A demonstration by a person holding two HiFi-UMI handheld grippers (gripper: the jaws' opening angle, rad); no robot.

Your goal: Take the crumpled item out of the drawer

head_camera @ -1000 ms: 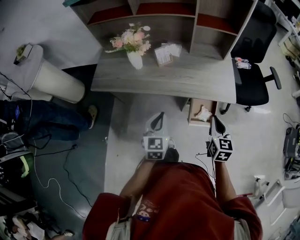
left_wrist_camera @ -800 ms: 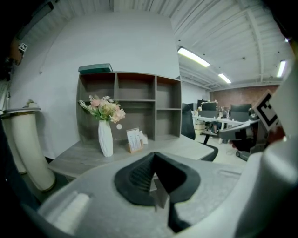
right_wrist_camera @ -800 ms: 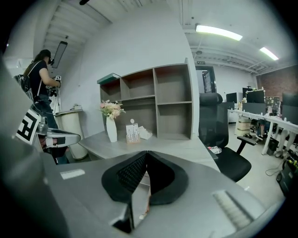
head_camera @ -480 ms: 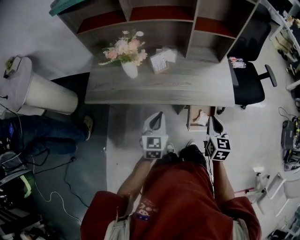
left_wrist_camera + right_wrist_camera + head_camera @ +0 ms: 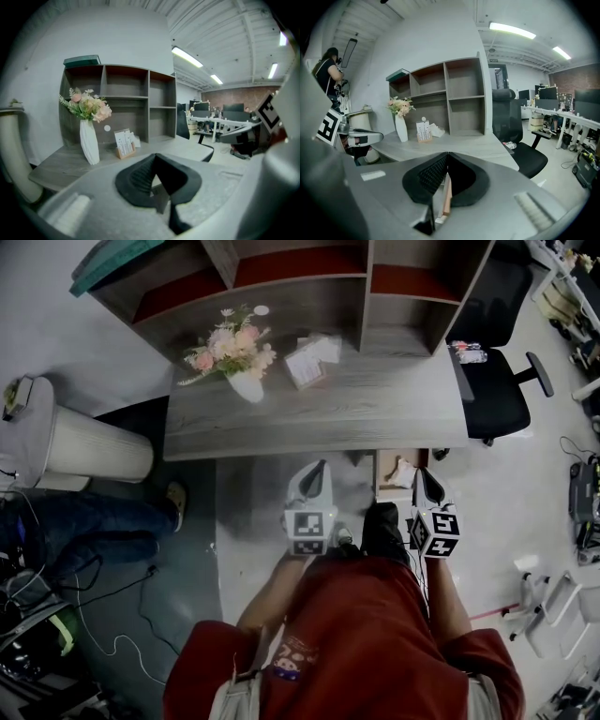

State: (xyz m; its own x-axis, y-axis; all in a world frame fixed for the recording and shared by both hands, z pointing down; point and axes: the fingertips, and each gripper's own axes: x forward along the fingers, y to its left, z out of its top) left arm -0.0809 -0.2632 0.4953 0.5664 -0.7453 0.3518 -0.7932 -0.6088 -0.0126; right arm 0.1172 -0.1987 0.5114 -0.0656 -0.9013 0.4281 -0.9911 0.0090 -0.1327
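Note:
An open wooden drawer (image 5: pixel 384 486) sticks out from under the front edge of the grey desk (image 5: pixel 375 418), right of centre in the head view. A white crumpled item (image 5: pixel 404 472) lies inside it. My right gripper (image 5: pixel 421 474) hangs just right of the drawer, its jaws pressed together with nothing between them. Left of the drawer, my left gripper (image 5: pixel 319 468) is also shut and empty. In the left gripper view the left gripper (image 5: pixel 155 157) points at the desk top. In the right gripper view a strip of the drawer's wood (image 5: pixel 443 197) shows below the right gripper (image 5: pixel 447 154).
On the desk stand a white vase of flowers (image 5: pixel 246 385), a card holder (image 5: pixel 307 362) and a shelf unit (image 5: pixel 281 277). A black office chair (image 5: pixel 497 390) is at the right end. A white bin (image 5: pixel 84 446) and a seated person's leg (image 5: pixel 94 521) are at the left.
The person has stepped closer to the desk, so the desk and drawer sit nearer and lower in the head view. Both grippers stay shut and hold their places beside the drawer.

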